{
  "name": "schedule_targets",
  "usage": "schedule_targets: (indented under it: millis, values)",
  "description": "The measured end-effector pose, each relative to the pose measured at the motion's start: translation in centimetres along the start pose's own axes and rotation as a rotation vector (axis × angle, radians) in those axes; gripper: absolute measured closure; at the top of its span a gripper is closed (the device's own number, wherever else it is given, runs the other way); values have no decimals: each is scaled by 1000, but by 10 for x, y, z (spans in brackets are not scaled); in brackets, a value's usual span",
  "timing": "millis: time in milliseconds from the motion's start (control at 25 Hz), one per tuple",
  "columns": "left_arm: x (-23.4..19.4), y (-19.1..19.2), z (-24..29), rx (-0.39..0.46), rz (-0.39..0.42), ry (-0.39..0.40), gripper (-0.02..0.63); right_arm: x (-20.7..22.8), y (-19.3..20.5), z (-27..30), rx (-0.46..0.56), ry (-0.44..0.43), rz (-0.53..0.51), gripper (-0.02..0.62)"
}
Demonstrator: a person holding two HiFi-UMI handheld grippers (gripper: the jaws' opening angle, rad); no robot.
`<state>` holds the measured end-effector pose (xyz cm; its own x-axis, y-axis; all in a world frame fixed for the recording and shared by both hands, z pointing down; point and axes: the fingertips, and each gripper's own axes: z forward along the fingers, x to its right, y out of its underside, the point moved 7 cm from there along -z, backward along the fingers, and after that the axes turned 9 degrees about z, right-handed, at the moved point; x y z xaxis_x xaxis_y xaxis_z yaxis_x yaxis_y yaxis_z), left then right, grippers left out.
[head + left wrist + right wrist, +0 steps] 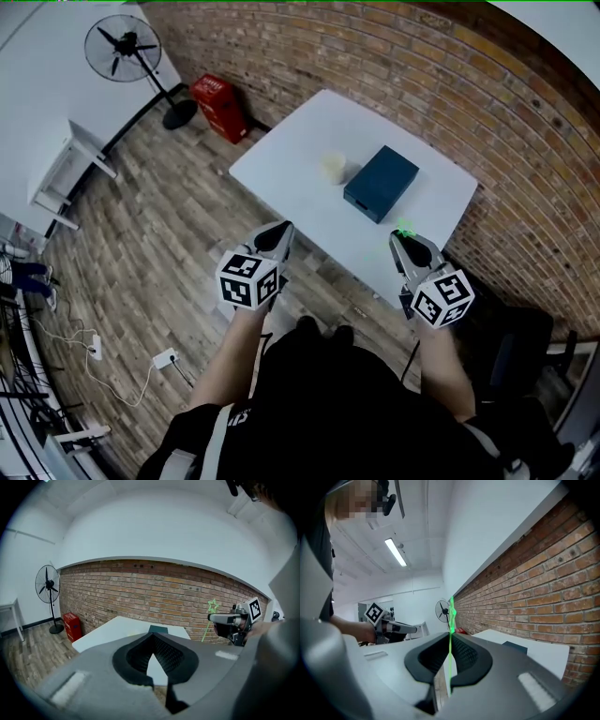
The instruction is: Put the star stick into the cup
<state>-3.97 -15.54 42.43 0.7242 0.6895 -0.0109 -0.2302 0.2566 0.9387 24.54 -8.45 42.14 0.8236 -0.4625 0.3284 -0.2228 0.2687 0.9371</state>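
Head view showed the person standing at the near edge of a white bench [300,127], with one tool in each hand. The left tongs [281,231] were pressed together at their tips and had nothing between them; in the left gripper view only the bench top showed through the narrow gap behind the tips. The right tongs [405,240] were pinching the star stick [405,228], a thin bright green rod. In the right gripper view this rod stood nearly upright between the two dark pads, and its star end rose above the tips. From the left gripper view the same stick looked a little tilted, with the star at the top, in front of the brick wall [154,590]. The stick was in the air near the front right edge of the bench, well apart from the cup [334,167]. This pale cup stood upright on the middle of the bench, just beside the left end of a dark blue box [382,182]; whether they touched could not be told. On the wooden floor [150,216] beyond the bench stood a black fan [126,45] and a red box [218,107] near the wall.
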Motion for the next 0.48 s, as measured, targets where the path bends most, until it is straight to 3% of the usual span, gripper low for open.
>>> schedule_targets:
  millis: [240, 480]
  values:
    - [-35, -6, 39, 14, -13, 27, 600, 19, -6, 39, -14, 23, 8, 581]
    - [-98, -17, 85, 36, -21, 70, 600, 37, -26, 103, -1, 67, 6, 580]
